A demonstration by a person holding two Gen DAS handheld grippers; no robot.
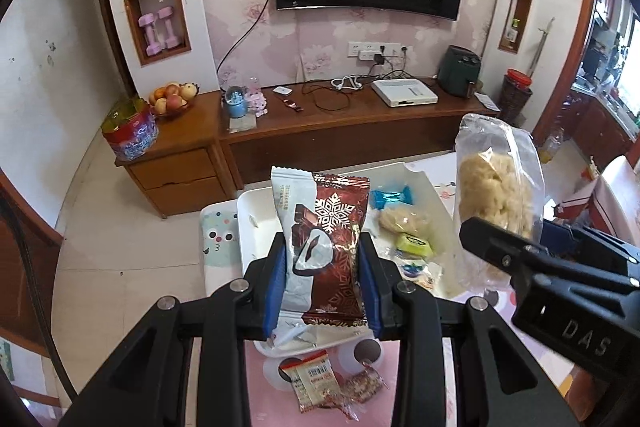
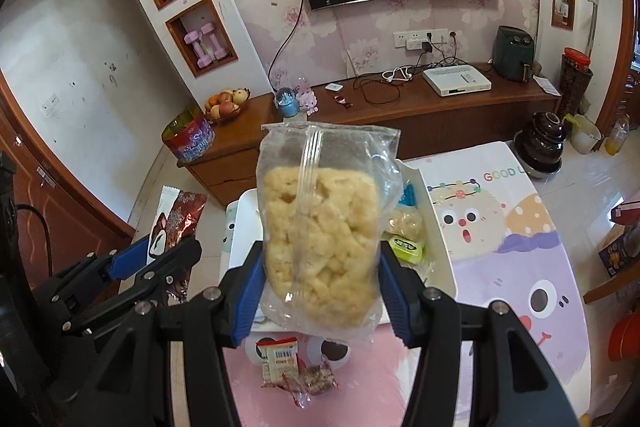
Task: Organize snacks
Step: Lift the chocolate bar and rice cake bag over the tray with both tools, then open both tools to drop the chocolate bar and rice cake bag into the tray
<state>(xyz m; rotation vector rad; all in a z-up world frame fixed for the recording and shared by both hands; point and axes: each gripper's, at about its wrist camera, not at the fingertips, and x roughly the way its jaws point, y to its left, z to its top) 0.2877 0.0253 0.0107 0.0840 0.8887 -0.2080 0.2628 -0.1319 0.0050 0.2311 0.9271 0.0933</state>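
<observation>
My left gripper (image 1: 324, 267) is clamped on a dark red and white foil snack packet with a snowflake print (image 1: 324, 243), its long axis upright, top seam pointing away from me, raised over the white rectangular tray (image 1: 256, 223). My right gripper (image 2: 320, 287) squeezes a clear plastic bag of pale puffed rice cake (image 2: 320, 227), also standing on end above the tray. Small red-and-white sachets (image 2: 296, 371) lie flat on the pink cartoon tablecloth (image 2: 520, 267) below.
</observation>
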